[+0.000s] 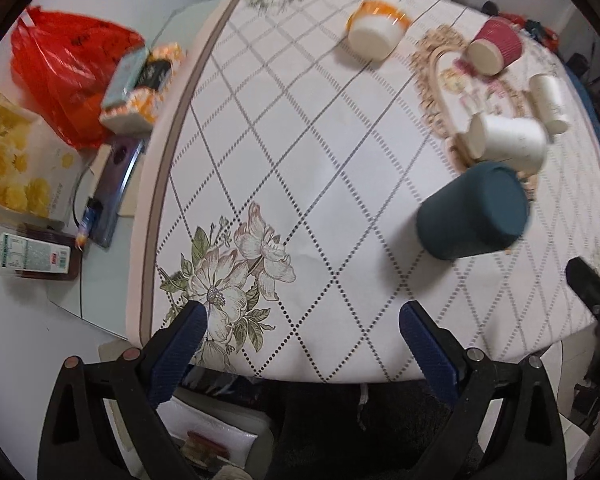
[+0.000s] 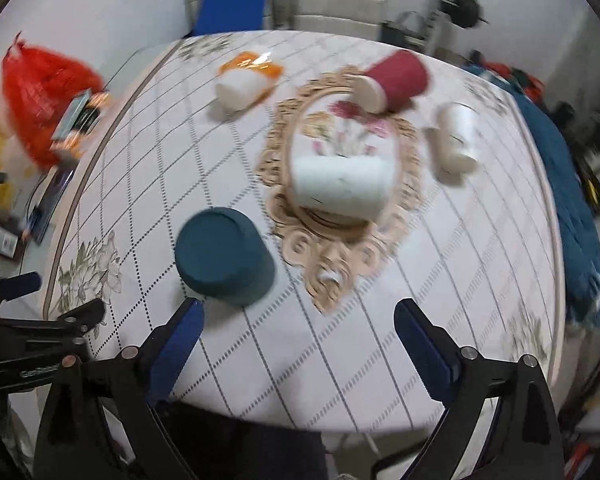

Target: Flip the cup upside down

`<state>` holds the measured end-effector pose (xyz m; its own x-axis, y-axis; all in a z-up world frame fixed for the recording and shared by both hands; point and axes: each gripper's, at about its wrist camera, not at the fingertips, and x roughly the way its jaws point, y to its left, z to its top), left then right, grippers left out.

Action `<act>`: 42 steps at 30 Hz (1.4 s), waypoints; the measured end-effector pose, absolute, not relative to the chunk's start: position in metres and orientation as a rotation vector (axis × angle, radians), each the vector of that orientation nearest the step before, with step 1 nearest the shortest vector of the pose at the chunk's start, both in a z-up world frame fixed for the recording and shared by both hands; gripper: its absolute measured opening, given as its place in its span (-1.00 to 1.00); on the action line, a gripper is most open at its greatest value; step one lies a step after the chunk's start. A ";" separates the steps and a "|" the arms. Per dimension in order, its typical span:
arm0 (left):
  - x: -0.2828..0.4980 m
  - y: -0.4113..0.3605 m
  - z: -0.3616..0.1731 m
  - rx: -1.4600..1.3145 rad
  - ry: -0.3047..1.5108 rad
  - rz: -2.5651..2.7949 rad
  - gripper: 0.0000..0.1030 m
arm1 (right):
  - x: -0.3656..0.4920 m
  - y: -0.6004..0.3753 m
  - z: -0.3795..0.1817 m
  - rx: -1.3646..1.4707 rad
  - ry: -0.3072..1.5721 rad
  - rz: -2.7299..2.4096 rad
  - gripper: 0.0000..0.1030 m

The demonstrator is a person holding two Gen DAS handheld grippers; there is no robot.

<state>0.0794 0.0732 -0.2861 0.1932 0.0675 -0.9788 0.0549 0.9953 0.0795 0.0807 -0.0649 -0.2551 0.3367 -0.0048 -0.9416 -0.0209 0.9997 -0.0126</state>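
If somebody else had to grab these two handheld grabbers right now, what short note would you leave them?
Left gripper: jaws open, holding nothing, above the near table edge.
Right gripper: jaws open, holding nothing, just short of the teal cup.
Cups: the teal cup, orange cup, red cup, big white cup on the ornate mat, and small white cup all appear to stand bottom-up.
Done: every visible cup looks flipped.
Left: apparently nothing; the pictures are blurred, so check.

Ahead of the fingers, an ornate floral placemat (image 2: pixel 332 280) lies on the diamond-patterned counter (image 1: pixel 300 160). Far left of the fingers sit a red plastic bag (image 1: pixel 64 80), a snack packet (image 1: pixel 140 88) and a labelled bottle (image 1: pixel 28 254).
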 end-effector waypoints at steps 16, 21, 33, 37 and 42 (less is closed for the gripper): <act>0.012 0.049 -0.171 0.066 1.156 -0.013 0.91 | -0.001 -0.097 -0.158 0.039 1.080 -0.074 0.90; -0.018 0.044 -0.136 0.078 1.096 0.011 0.91 | -0.031 -0.104 -0.117 0.032 1.037 -0.060 0.90; -0.073 0.031 -0.057 0.092 0.983 0.005 0.91 | -0.103 -0.104 -0.012 -0.003 0.909 -0.035 0.95; -0.083 0.028 -0.040 0.089 0.960 -0.011 0.91 | -0.114 -0.107 0.011 0.014 0.894 -0.039 0.95; -0.089 0.030 -0.028 0.069 0.951 -0.010 0.91 | -0.124 -0.111 0.031 0.020 0.871 -0.052 0.95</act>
